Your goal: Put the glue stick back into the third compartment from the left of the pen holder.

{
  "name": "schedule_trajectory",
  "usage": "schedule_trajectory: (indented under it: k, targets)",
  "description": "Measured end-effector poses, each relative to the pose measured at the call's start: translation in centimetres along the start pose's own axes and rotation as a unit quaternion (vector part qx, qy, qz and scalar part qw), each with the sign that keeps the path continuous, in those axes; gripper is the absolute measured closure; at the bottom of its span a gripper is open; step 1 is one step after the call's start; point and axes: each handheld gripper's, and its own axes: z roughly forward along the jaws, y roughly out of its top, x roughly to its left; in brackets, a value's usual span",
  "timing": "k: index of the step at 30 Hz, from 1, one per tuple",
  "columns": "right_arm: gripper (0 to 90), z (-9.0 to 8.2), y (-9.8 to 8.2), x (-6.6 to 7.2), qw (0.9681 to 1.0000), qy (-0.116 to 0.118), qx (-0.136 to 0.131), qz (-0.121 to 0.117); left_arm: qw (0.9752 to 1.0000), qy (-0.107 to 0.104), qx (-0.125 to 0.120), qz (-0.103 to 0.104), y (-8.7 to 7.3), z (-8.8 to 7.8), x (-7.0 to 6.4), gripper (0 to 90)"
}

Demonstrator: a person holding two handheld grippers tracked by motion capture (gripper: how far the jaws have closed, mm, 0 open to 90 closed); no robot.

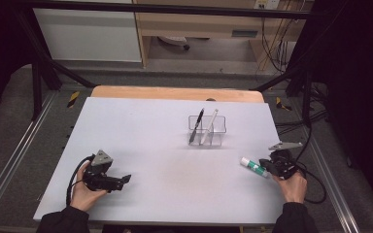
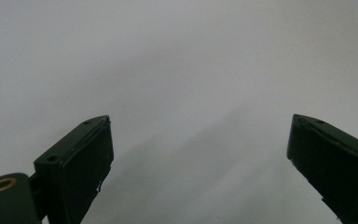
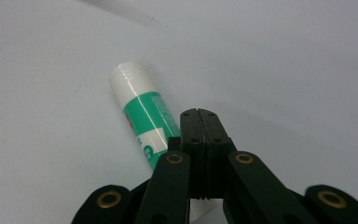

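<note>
We're looking down on the table (image 1: 141,131), a pale grey sheet over a wooden top whose edge shows along the far side. Right of centre, toward the far side, we've got a clear organizer (image 1: 207,131) standing on it, with a black pen (image 1: 196,125) and a white pen (image 1: 209,125) leaning inside. Near the right edge, a glue stick (image 1: 253,167) lies flat on its side, white cap pointing left, green label around its body.

The high view is evenly lit on the white table (image 1: 141,141), its upper corners falling into darkness. Both gripper views are soft: blurred grey shadows lower centre, with a bright sheen along the glue stick (image 3: 142,112).
</note>
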Motion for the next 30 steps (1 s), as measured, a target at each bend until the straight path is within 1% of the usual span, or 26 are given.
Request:
schedule_trajectory:
  k: [3,7,12,13,18,24,25,27,28,29,30]
  targets:
    - [90.0,0.0,-0.1,0.2,1.0,0.004,0.002,-0.002,1.0,-0.001,0.0,0.0,0.0,0.0,0.0,6.7]
    - [90.0,-0.1,-0.4,0.7,0.9999,0.009,0.0,-0.012,1.0,-0.001,0.002,0.002,0.0,0.0,0.0,6.8]
    - [89.8,-0.2,-0.7,1.5,0.9994,0.015,0.006,-0.03,1.0,-0.001,0.004,0.003,0.0,0.1,-0.1,6.8]
    - [89.8,-0.3,-0.7,1.6,0.9994,0.018,0.005,-0.03,1.0,-0.001,0.004,0.004,0.0,0.1,-0.1,6.8]
    - [89.8,-0.5,-1.1,2.5,0.9983,0.028,0.004,-0.051,1.0,-0.002,0.004,0.004,0.0,0.1,-0.1,6.8]
    - [88.8,-0.8,-1.3,3.4,0.9971,0.043,0.006,-0.063,1.0,-0.002,0.004,0.006,0.0,0.1,-0.2,6.8]
    - [87.1,-0.9,-1.3,3.5,0.9971,0.043,0.004,-0.063,1.0,-0.002,0.005,0.006,0.0,0.1,-0.2,6.8]
    - [79.1,-1.1,-1.1,3.6,0.997,0.048,0.002,-0.061,1.0,-0.002,0.006,0.006,0.0,0.2,-0.2,6.8]
    - [73.6,-1.2,-1.0,3.6,0.997,0.051,0.001,-0.059,1.0,-0.002,0.007,0.007,0.0,0.2,-0.2,6.8]
    - [64.1,-1.3,-0.8,3.6,0.9969,0.053,0.001,-0.058,1.0,-0.003,0.006,0.007,0.0,0.2,-0.3,6.8]
    - [57.8,-1.3,-0.6,3.6,0.9969,0.054,0.003,-0.056,1.0,-0.002,0.006,0.007,0.0,0.2,-0.3,6.8]
